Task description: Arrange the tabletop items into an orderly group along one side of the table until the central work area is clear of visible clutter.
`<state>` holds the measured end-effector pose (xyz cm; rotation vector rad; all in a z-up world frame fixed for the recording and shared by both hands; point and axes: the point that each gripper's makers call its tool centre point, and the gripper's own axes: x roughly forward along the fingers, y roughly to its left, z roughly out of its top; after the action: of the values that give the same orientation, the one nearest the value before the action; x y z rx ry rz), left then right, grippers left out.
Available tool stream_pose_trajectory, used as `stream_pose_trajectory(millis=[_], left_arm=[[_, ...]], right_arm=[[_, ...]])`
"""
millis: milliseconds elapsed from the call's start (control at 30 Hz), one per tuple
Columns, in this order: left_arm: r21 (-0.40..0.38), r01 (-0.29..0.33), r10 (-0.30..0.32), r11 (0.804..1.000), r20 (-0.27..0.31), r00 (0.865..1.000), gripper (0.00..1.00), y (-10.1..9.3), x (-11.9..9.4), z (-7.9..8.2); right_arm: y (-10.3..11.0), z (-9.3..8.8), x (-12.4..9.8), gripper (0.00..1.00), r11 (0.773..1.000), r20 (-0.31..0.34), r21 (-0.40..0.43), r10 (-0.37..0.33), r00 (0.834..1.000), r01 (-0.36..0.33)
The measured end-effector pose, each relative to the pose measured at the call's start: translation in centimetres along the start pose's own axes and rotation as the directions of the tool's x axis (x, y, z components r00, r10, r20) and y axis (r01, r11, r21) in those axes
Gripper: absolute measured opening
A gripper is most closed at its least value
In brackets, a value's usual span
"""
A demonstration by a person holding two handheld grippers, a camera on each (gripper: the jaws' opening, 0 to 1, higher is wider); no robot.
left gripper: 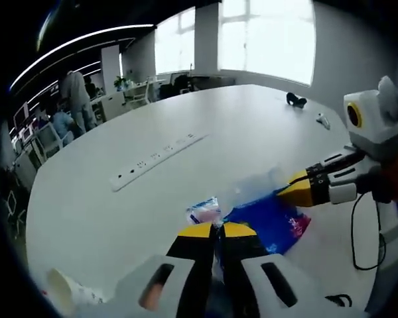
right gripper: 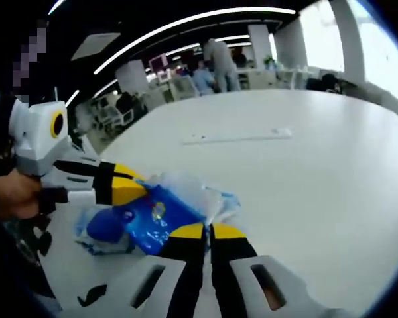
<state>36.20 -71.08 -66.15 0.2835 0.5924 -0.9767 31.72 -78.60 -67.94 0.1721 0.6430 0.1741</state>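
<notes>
Left gripper view first: my left gripper [left gripper: 217, 233] has its yellow-tipped jaws pressed together, with almost no gap, right at the near edge of a blue plastic packet [left gripper: 273, 222]. The clear crinkled end of the packet lies just ahead of the tips, and I cannot tell whether any film is pinched between them. The right gripper [left gripper: 293, 191] comes in from the right of my jaws, its yellow tips shut on the far, pale end of the same packet. Farther ahead and to the left of the jaws, a long white power strip [left gripper: 156, 159] lies flat on the white table [left gripper: 245, 119]. Well beyond, a small black object [left gripper: 295, 100] and a small pale item [left gripper: 323, 120] sit near the table's far edge. A person [left gripper: 75, 98] stands in the room beyond the table.

Right gripper view: my right gripper [right gripper: 207, 233] also shows its jaws closed, tips at the packet's clear edge [right gripper: 152, 215], which lies just ahead and left of them. The left gripper [right gripper: 134, 187] enters from the left, its tips at the packet's other end, with a hand [right gripper: 12, 193] behind it. The power strip [right gripper: 239, 137] lies well ahead on the table [right gripper: 318, 172].
</notes>
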Motion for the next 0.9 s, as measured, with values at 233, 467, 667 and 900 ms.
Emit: stream_pose_trajectory(millis=[233,467,667,900], left_arm=[[0.0,0.031,-0.031,1.0,0.016,0.999,0.02,-3.5,-0.2,0.8],[0.032,0.082,-0.083,0.996,0.012,0.996,0.02,-7.3,-0.1,1.0],[0.035,0.114,-0.114,0.993,0.012,0.993,0.01,-10.4,-0.2,0.8],[0.049,0.156,-0.156,0.987,-0.004,0.988,0.01,-14.2,-0.3,0.2]], right_arm=[[-1.3,-1.1,-3.2,0.0,1.0,0.001,-0.019,-0.025,1.0,0.025],[-2.6,-2.9,-6.7,0.0,0.998,0.005,-0.06,-0.02,1.0,0.02],[-3.4,-3.3,-10.0,0.0,0.999,0.08,-0.021,-0.031,0.996,0.033],[-4.3,-5.8,-12.8,0.0,0.998,0.088,-0.022,-0.056,0.995,0.058]])
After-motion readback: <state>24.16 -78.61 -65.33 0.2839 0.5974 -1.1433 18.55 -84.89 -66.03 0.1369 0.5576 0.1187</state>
